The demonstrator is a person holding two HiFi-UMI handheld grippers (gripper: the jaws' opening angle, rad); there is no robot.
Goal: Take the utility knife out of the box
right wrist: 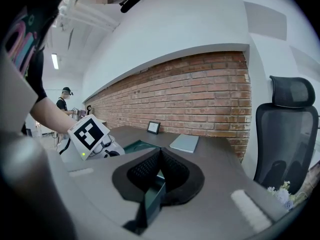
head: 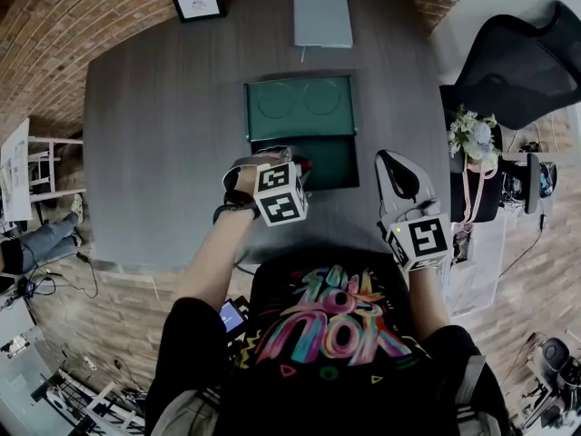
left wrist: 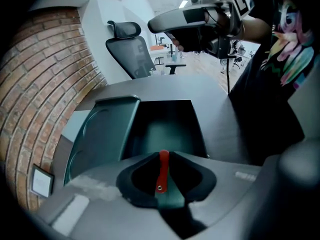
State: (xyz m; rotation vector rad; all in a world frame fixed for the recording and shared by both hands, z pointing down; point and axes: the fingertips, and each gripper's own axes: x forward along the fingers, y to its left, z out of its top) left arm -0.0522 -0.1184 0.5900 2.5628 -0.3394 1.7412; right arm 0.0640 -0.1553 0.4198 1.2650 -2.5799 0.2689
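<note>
Left gripper [head: 290, 160], jaws nearly closed, pinches the utility knife [left wrist: 162, 170] above the box [left wrist: 165, 129]. Your thin hold may slip.

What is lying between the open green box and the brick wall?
A flat pale-grey notebook, on the grey table; the head view shows it.

Worktop [head: 154, 125]: dark grey, plain.
Box [head: 300, 107]: deep green, lid and inside alike; two faint ring outlines on lid.
Utility knife [left wrist: 162, 168]: red.
Left tool [left wrist: 163, 153]: grey shell, black jaw lining, black-and-white square markers.
Right tool [right wrist: 159, 153]: same grey, same markers; black lining with dotted texture.
Wall [right wrist: 200, 94]: red-brown brick, pale mortar.
Notebook [head: 322, 16]: pale grey-blue.
Frame [head: 200, 4]: black edge, white middle.
Chair [head: 517, 62]: black.
Shirt [head: 336, 325]: black, pink-teal-yellow print.
</note>
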